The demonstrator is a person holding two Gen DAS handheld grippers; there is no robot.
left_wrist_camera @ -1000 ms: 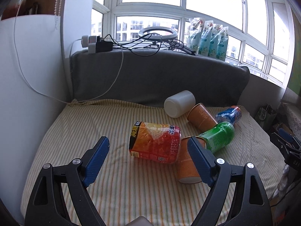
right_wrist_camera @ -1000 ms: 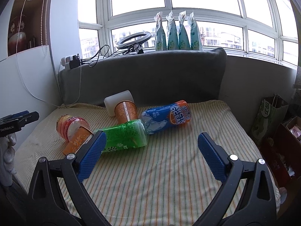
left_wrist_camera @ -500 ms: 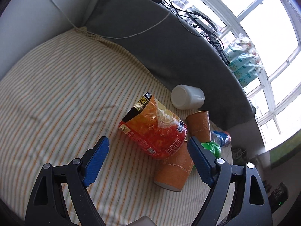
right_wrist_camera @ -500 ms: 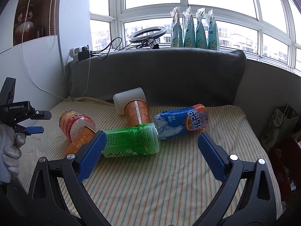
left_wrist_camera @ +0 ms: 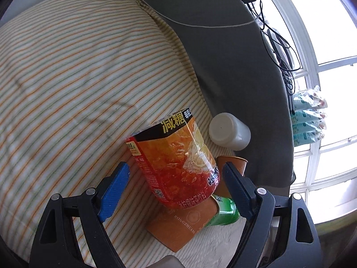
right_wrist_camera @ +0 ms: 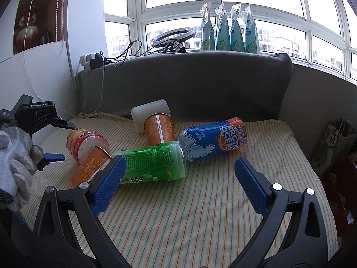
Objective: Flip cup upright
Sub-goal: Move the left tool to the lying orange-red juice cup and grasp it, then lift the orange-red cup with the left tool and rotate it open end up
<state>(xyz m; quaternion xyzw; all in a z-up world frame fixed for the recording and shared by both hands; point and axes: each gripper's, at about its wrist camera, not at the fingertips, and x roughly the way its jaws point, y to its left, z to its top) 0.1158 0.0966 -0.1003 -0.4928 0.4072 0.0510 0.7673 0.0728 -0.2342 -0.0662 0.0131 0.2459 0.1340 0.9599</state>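
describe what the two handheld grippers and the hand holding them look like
Both the left gripper and right gripper have black frames with triangular cutouts, silver screws and blue textured fingers. The left hand wears a grey-white knit glove; its gripper body carries white GenRobot.AI lettering.

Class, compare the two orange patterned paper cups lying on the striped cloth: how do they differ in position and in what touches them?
The nearer orange paper cup lies at the left, its mouth against the orange-red bottle. The farther orange paper cup lies toward the back, its mouth against the white plastic cup. The green bottle lies between them. Both lie on their sides, ungripped.
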